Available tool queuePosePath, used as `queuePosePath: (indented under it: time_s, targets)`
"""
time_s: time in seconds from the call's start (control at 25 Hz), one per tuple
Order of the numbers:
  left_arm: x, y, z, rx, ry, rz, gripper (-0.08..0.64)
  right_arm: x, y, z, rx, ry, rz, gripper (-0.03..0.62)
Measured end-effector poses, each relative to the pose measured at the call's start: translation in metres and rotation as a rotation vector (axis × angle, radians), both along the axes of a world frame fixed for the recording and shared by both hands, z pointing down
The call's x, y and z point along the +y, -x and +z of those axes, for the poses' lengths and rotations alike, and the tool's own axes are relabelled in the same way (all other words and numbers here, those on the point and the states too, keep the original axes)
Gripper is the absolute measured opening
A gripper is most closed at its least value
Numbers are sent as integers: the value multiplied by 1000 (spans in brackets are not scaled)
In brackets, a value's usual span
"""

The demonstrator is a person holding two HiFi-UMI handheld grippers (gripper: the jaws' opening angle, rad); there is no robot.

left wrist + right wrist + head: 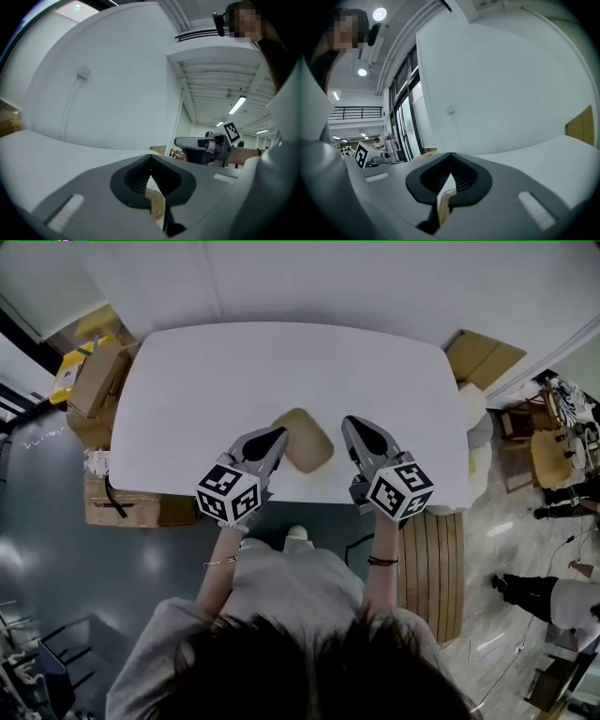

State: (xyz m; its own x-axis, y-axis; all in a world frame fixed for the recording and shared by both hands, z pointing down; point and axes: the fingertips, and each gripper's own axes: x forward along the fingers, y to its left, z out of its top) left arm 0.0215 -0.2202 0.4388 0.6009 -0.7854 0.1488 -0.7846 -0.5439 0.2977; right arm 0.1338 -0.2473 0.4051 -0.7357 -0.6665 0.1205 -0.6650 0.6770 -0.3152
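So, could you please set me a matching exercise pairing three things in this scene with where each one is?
Things:
1. stacked cardboard boxes
2. slatted wooden panel
3. tan tray

Places:
A. on the white table, between the left gripper and the right gripper
B. on the floor beside the table's left edge
C. on the floor by the table's near right corner

Pairs: 1-B, 2-C, 3-A.

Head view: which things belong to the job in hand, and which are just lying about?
In hand: tan mat, left gripper, right gripper, white table.
Lying about: cardboard boxes, slatted wooden board, flat cardboard.
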Motion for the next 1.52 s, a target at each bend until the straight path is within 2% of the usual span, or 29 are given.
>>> queuePosePath:
  time_s: [0.24, 0.6, 1.0, 1.52]
  targets:
    - [-1, 12, 17, 15, 34, -57, -5, -10, 10, 20, 34, 50, -58, 12]
    - [-7, 28, 38, 16, 103, -59, -5, -26, 27, 50, 111, 122, -101, 12]
    - [-16, 29, 69, 31, 180, -50, -5, -47, 31, 93, 216, 202, -165, 12]
    - [-17, 28, 104, 54, 254, -58, -5, -56, 39, 144, 273, 326, -222, 14]
